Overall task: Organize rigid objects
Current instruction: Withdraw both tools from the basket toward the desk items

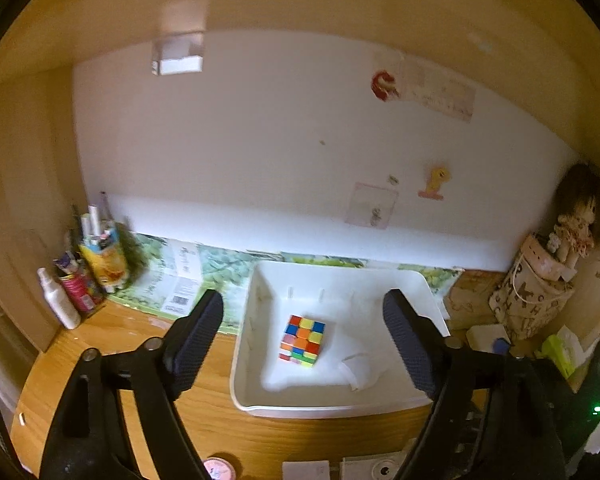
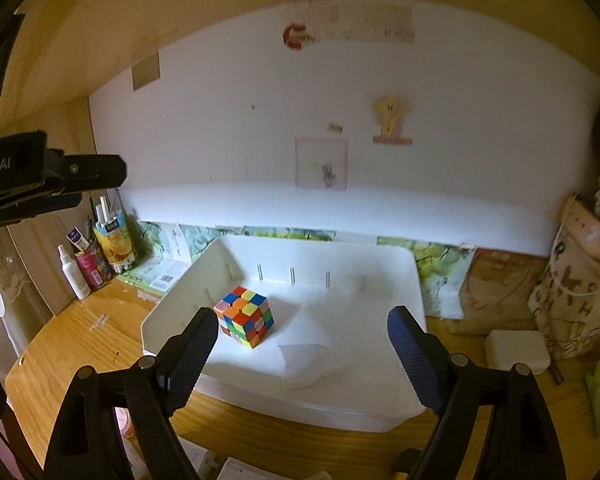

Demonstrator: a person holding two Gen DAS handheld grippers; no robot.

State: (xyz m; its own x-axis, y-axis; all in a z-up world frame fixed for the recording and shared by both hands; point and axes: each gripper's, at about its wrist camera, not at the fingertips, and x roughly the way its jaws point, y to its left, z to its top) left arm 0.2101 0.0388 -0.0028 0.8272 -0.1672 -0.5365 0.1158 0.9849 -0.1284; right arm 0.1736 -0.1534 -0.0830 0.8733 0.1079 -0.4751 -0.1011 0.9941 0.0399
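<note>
Both hand-held grippers, left [image 1: 303, 312] and right [image 2: 301, 326], gape empty above wooden desk [image 1: 204, 412] at white wall [image 1: 260, 140].

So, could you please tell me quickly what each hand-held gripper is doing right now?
Left hand-held gripper: open, holding nothing.
Right hand-held gripper: open, holding nothing.

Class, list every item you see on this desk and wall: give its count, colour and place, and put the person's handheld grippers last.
puzzle cube: one, multicoloured, inside bin, left part
storage bin: one, white, desk centre
tissue: one, white, bin floor, front
spray bottle: one, white, back left
pen holders: two, yellow and pink, beside bottle
doll: one, dark-haired, on patterned bag, right
wall stickers: several, red, yellow, pink
left gripper: black, open, empty
right gripper: black, open, empty
</note>
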